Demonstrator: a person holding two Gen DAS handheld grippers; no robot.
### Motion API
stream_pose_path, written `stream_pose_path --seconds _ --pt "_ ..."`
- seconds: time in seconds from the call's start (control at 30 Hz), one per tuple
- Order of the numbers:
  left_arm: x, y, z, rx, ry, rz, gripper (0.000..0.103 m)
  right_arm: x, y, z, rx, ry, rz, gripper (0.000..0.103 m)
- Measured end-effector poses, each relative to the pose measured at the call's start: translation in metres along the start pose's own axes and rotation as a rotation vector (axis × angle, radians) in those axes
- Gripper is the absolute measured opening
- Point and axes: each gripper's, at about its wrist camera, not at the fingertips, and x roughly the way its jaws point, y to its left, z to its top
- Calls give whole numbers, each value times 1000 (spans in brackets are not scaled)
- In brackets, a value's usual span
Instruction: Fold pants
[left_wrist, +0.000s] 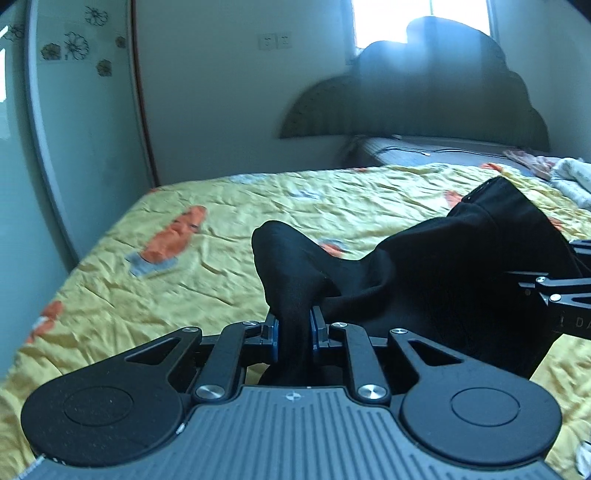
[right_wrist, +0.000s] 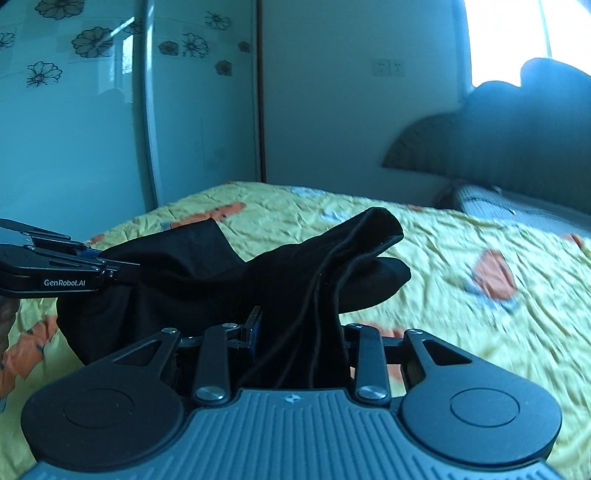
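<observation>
The black pants (left_wrist: 424, 280) hang bunched between my two grippers, lifted above the yellow bedspread (left_wrist: 207, 266). My left gripper (left_wrist: 294, 332) is shut on a fold of the black fabric, which sticks up past its blue pads. My right gripper (right_wrist: 301, 332) is shut on another thick bunch of the pants (right_wrist: 295, 280); its right finger is hidden by cloth. In the right wrist view the left gripper (right_wrist: 110, 267) shows at the left, clamped on the cloth. In the left wrist view the right gripper's body (left_wrist: 561, 295) shows at the right edge.
The bed has a yellow quilt with orange patches (right_wrist: 491, 277). A wardrobe with flower decals (right_wrist: 92, 110) stands to the left. A dark headboard (left_wrist: 424, 103) and a bright window are behind. Light clothes (left_wrist: 569, 177) lie at the far right.
</observation>
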Motion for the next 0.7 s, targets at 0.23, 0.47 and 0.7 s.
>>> stream_pose_path --seconds 0.23,0.47,0.7 --pt "33 27 23 2 -14 75 19 49 7 27 -47 -33 14 31" --pt "76 37 29 11 10 136 19 95 10 36 -73 -30 3 31" --pt "110 57 26 -55 80 162 10 134 -5 20 -1 68 -23 31"
